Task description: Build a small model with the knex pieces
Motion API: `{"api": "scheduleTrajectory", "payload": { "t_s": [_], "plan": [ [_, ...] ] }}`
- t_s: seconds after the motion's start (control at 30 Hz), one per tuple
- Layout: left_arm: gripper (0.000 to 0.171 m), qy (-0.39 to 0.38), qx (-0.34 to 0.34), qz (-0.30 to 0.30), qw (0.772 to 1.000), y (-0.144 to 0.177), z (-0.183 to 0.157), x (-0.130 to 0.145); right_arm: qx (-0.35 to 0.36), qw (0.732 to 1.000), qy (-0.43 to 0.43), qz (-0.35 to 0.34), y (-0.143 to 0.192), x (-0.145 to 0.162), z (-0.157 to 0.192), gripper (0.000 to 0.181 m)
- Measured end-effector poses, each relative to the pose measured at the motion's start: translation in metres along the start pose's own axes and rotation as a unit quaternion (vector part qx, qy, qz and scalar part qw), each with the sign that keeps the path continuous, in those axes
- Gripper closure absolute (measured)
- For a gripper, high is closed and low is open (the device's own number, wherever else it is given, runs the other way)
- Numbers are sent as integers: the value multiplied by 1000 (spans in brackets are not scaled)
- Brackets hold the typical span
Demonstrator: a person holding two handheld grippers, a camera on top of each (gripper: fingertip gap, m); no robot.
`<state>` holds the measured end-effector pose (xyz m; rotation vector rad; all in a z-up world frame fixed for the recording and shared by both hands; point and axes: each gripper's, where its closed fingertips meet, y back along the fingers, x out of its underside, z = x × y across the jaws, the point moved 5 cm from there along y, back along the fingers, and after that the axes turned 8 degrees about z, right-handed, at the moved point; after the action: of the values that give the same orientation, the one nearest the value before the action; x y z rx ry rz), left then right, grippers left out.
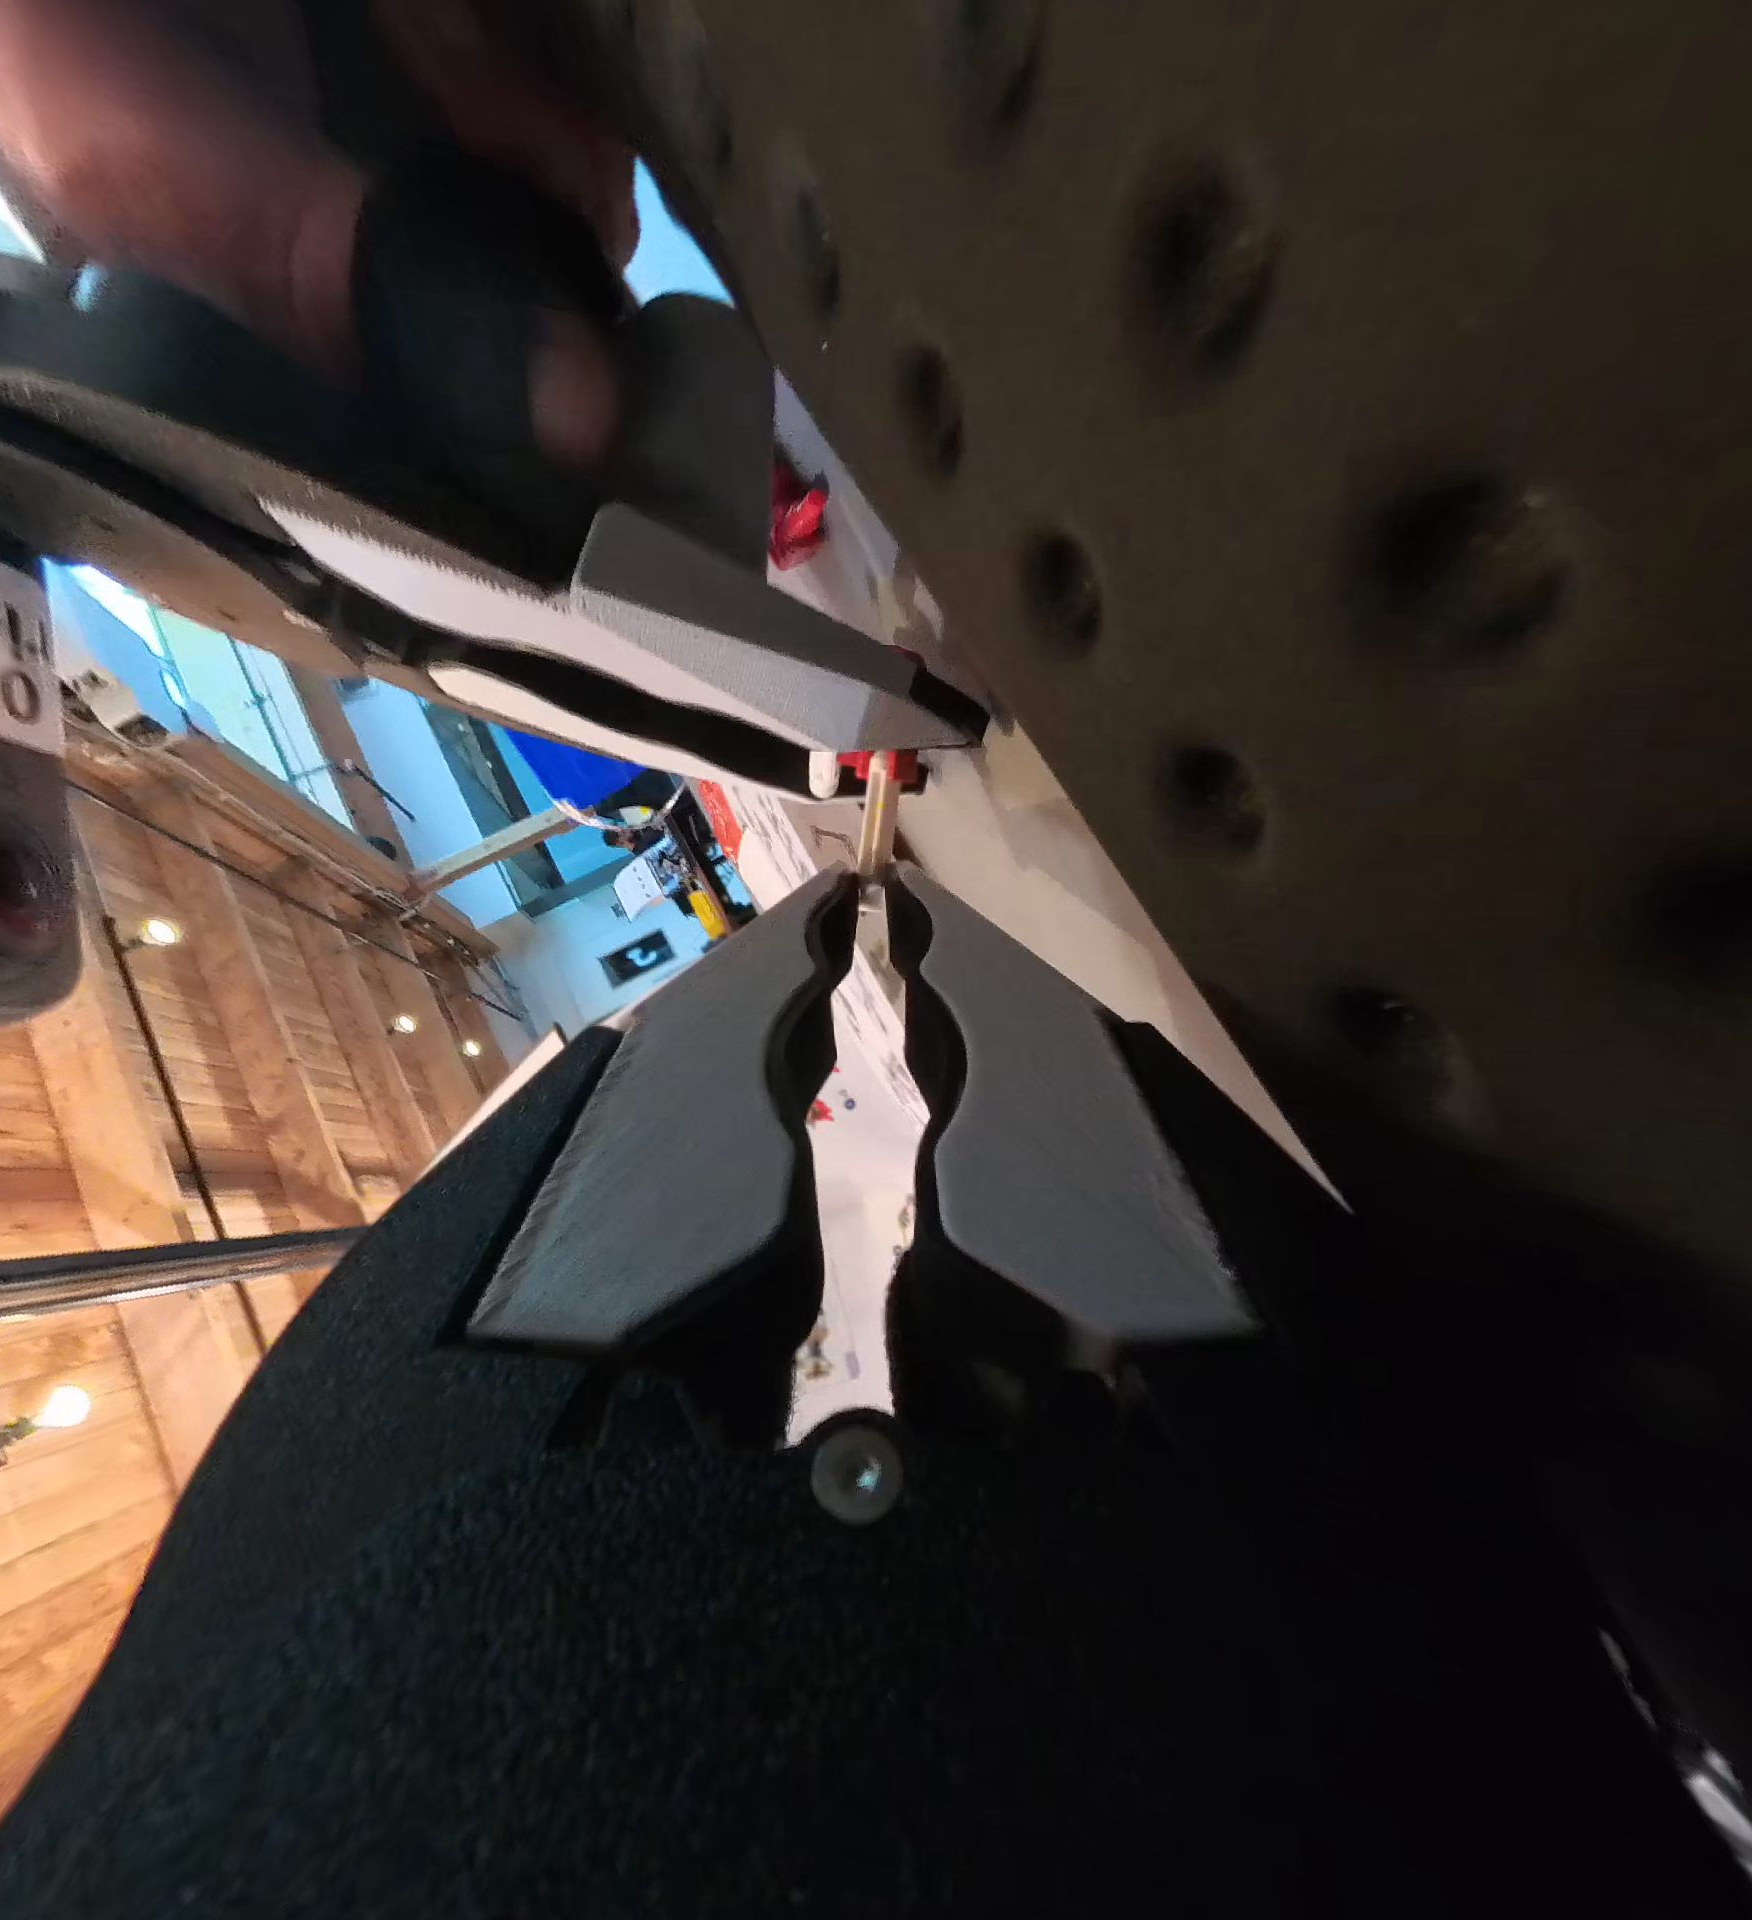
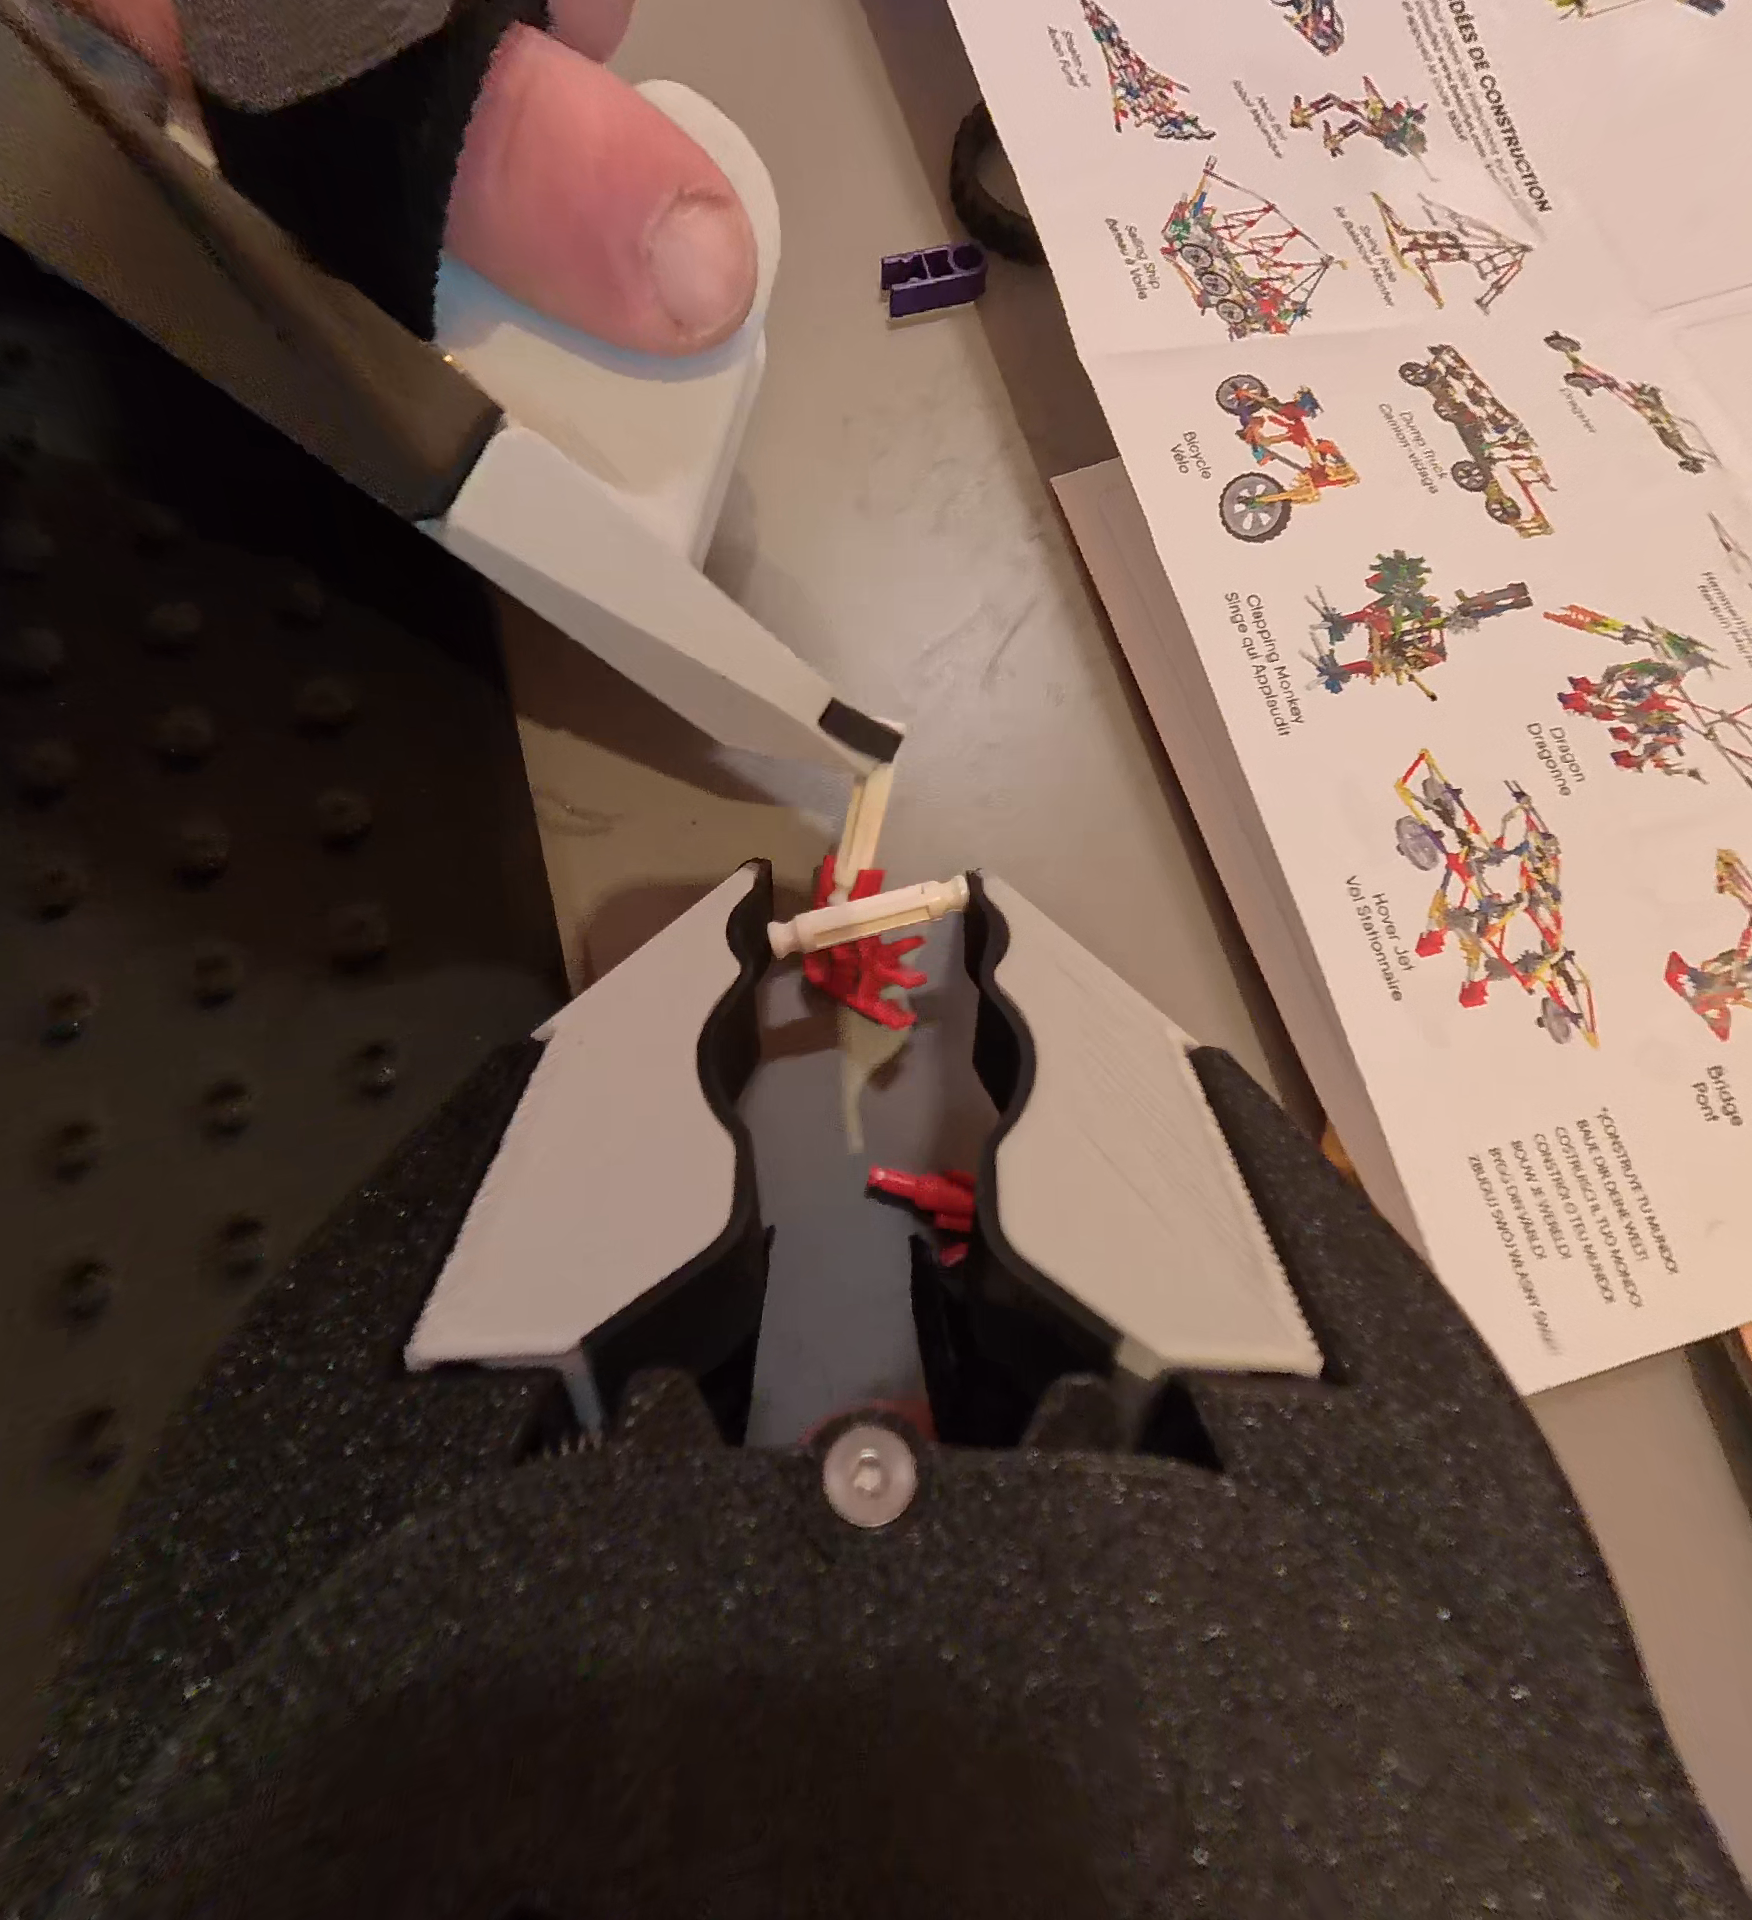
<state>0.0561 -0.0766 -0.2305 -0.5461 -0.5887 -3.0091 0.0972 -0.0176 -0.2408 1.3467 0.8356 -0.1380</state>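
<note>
A grey-beige table (image 2: 903,540) carries the parts. On it lies a large white instruction sheet (image 2: 1423,665) with coloured model pictures, spread over the right side. Beside the sheet's upper left edge sit a purple connector (image 2: 929,275) and a black tyre (image 2: 981,197), partly under the sheet. A loose red connector (image 2: 924,1195) lies nearer the camera.
</note>
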Motion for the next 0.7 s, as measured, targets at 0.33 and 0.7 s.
{"api": "scheduleTrajectory", "payload": {
  "t_s": [0.33, 0.7],
  "plan": [
    [170, -67, -29, -12, 997, -6, 8, 5, -62, 998, -11, 10, 4, -3, -3, 145],
    [170, -82, -31, -17, 996, -6, 8, 3, -69, 997, -18, 15, 5, 3, -8, 145]
  ]
}}
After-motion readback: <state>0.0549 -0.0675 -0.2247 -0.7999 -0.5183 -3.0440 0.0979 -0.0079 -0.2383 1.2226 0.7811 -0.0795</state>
